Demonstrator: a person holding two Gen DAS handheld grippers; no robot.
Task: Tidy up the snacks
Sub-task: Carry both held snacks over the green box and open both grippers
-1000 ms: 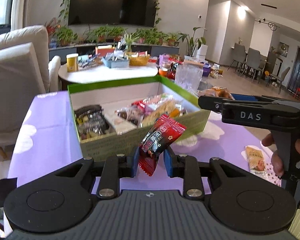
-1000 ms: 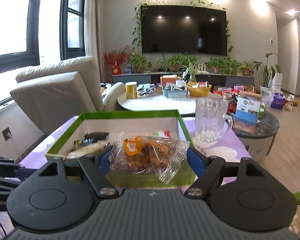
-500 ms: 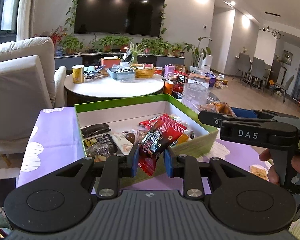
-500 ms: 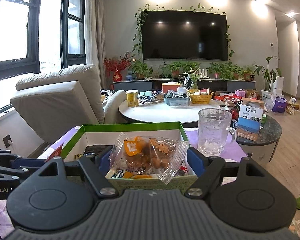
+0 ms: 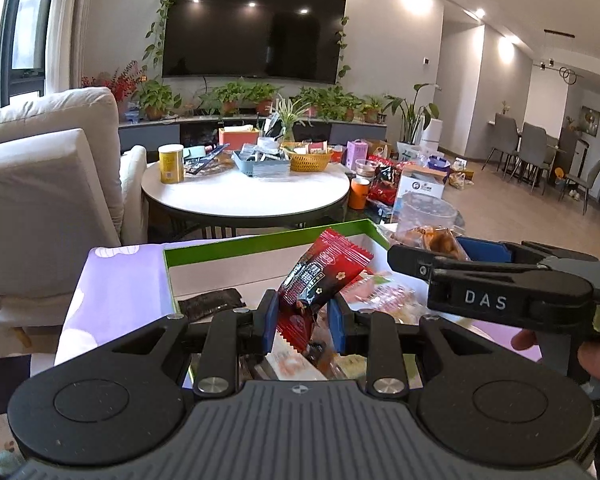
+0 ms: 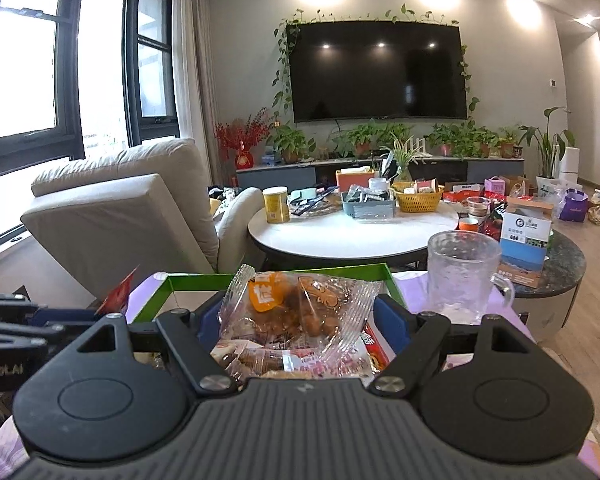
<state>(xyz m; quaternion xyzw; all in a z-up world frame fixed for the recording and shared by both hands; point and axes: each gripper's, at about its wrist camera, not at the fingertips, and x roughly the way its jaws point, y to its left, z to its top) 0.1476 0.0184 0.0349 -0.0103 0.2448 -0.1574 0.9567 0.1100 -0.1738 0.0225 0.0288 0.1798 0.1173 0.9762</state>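
My left gripper [image 5: 302, 326] is shut on a red and black snack packet [image 5: 320, 276], which tilts up to the right over the green-rimmed snack box [image 5: 236, 245]. Several wrapped snacks lie inside the box, a dark packet [image 5: 212, 303] at its left among them. My right gripper [image 6: 300, 318] is shut on a clear packet of brown and orange snacks [image 6: 296, 310], held above the same box [image 6: 204, 278]. The right gripper's black body [image 5: 508, 294] crosses the right side of the left wrist view, a hand [image 5: 596, 360] on its handle.
The box stands on a purple cloth [image 5: 120, 276]. A clear glass mug [image 6: 462, 276] sits just right of the box. Behind are a round white table [image 6: 352, 232] with a yellow can, trays and a basket, and a beige armchair [image 6: 120, 216] to the left.
Both grippers moved forward over the box, each keeping its packet. The box's near wall has slid under the grippers and out of sight, and the round table looks closer.
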